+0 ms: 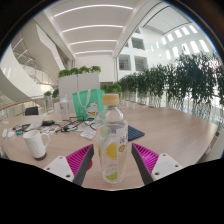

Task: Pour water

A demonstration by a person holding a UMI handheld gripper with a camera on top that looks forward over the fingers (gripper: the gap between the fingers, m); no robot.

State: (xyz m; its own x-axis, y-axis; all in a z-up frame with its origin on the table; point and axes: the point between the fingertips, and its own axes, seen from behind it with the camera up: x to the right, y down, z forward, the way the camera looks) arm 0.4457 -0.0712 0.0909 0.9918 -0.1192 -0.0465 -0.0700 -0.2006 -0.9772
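One table (170, 130), long and pale, bearing one white mug (36, 144) well apart to the left. One clear plastic bottle (110, 140) (green cap, yellow label), upright between the gripper (112, 165) fingers, both pads pressing its lower body. Judged light, smooth, thin-walled and crushable; hold mid-body, gently.

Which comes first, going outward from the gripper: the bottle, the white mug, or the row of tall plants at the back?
In the gripper view:
1. Bottle, standing between the gripper fingers.
2. White mug, off to the left on the table.
3. Tall plants, far beyond the table, to the right.
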